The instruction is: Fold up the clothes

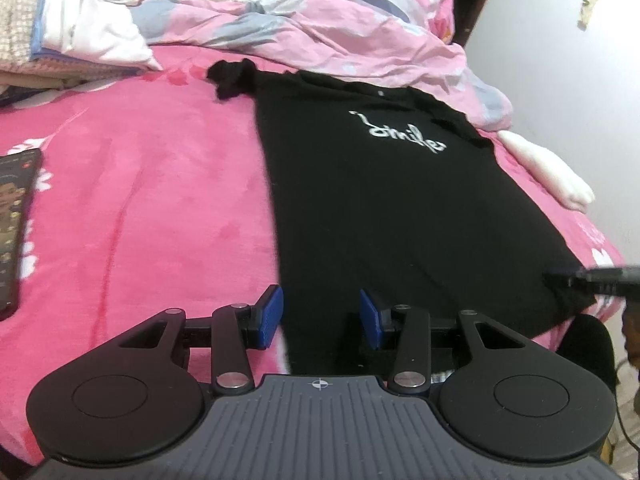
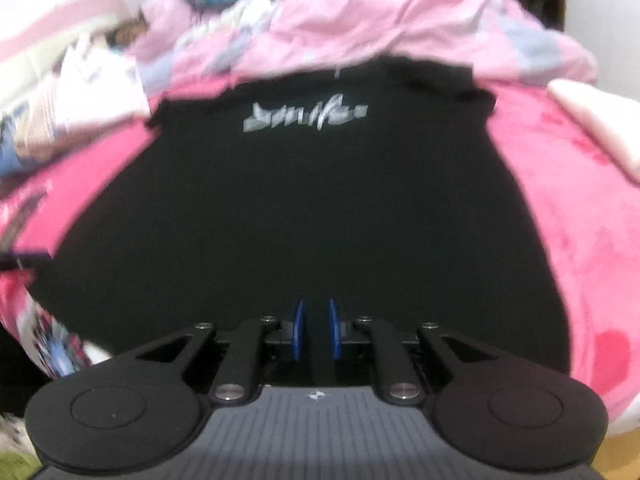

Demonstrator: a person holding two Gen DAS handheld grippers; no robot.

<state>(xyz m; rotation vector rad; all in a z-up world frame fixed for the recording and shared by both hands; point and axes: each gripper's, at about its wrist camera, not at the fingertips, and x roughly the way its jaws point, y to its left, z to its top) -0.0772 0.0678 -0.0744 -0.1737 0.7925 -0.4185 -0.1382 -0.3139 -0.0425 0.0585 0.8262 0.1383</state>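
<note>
Pink plush bedding (image 1: 152, 200) lies under both our grippers, with a black cotton T-shirt (image 1: 380, 208) spread flat ahead of them; its white script reads "smile" (image 1: 400, 134). Our left gripper (image 1: 321, 318) tilts down at the shirt's near left hem, blue pads (image 1: 271, 316) spread apart, nothing pinched. Our right gripper (image 2: 316, 330) points down over the shirt's near edge, pads nearly together with a thin gap; whether cloth sits between them we cannot tell. A rumpled pink patterned quilt (image 1: 320, 20) lies beyond the shirt.
</note>
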